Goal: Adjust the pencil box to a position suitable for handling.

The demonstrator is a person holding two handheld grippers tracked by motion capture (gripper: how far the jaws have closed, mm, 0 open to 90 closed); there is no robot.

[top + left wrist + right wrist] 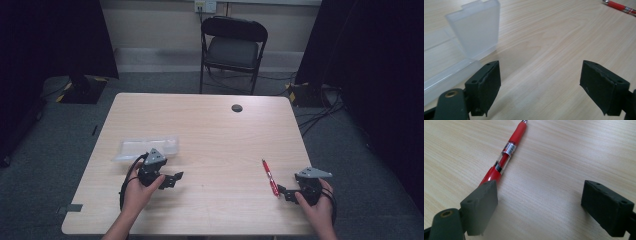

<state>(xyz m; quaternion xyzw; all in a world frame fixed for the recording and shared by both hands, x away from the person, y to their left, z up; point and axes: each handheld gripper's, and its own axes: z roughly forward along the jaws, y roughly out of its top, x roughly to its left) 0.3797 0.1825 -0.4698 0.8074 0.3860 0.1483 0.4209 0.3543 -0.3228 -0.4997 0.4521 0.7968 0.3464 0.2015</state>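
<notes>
Right now both grippers sit low over the near half of the table, one in each hand, both wide open, nothing gripped.

Right hand comes in from the bottom right, fingers wrapped round the body of the right gripper, grey three-cornered plate on top. Jaws point left across the table toward the pen. In the right gripper view the jaws stand far apart with bare wood between them; the pen's near end disappears behind the left-hand jaw, whether it touches I can't tell.

Pen: red barrel, clear mid-section with a printed label band, red grip, silver tip at the far end in the right gripper view. It lies flat on the table, right of centre, running roughly near-to-far, just beside the right gripper.

Left hand comes in from the bottom left, holding the left gripper, cable looping back along the wrist. Jaws point right, spread wide, empty, over bare wood.

Just behind the left gripper is a clear plastic case, lying open on the table. In the left gripper view its lid stands up, tilted, translucent, with the tray part flat beside the left-hand jaw. Nothing visible inside it.

Farther out: a small dark round grommet near the table's far edge, then a black folding chair on the grey floor behind the table, cables on the floor to the right.
</notes>
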